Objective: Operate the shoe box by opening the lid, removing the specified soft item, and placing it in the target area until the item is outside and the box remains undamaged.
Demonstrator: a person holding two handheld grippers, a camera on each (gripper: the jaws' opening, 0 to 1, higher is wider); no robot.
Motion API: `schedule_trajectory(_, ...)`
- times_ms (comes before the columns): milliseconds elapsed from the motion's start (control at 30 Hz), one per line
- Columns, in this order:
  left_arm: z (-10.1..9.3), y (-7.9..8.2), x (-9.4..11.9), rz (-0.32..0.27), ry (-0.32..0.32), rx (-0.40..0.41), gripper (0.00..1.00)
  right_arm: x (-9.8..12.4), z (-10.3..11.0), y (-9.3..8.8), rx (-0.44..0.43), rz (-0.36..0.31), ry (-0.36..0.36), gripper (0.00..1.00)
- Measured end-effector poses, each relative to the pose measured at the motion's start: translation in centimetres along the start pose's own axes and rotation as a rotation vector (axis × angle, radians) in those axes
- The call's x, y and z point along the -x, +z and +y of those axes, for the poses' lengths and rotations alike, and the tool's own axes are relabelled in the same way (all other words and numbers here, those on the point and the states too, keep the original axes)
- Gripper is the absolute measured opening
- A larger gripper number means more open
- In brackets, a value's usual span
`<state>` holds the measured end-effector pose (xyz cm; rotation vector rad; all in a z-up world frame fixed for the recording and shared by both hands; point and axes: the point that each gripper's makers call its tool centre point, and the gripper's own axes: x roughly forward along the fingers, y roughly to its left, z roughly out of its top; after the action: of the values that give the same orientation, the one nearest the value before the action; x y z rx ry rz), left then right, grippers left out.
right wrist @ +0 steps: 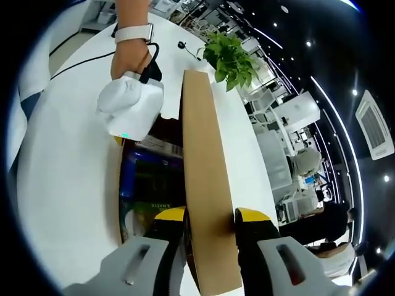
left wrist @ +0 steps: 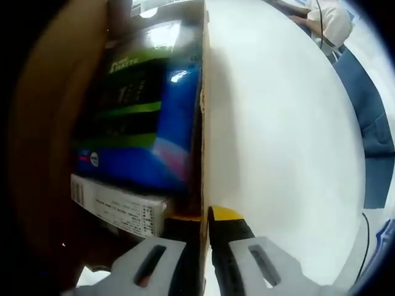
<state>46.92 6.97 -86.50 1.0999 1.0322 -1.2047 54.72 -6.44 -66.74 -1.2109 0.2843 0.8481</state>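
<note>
The brown cardboard shoe box (left wrist: 43, 123) lies open on the white table (left wrist: 284, 142). Inside it sits a glossy blue and green soft pack (left wrist: 148, 117) with a white label. My left gripper (left wrist: 205, 217) is shut on the box's side wall (left wrist: 204, 92), one yellow-tipped jaw inside and one outside. In the right gripper view the raised lid (right wrist: 202, 160) stands on edge, and my right gripper (right wrist: 210, 217) is shut on it. The soft pack (right wrist: 151, 185) shows beside the lid. The left gripper (right wrist: 128, 135), held by a hand with a wristband, grips the box's far end.
A potted green plant (right wrist: 231, 55) stands beyond the box's far end. A black cable (right wrist: 74, 61) runs across the table to the left gripper. The round table's edge (left wrist: 361, 154) curves at the right, with blue flooring past it. A seated person (left wrist: 327, 21) is far off.
</note>
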Motion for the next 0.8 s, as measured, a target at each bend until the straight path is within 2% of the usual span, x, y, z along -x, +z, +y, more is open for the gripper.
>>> schedule_trajectory(800, 0.4, -0.1, -0.7, -0.003, -0.004, 0.009, 0.02, -0.8, -1.9, -0.3, -0.008, 0.004, 0.001, 0.28)
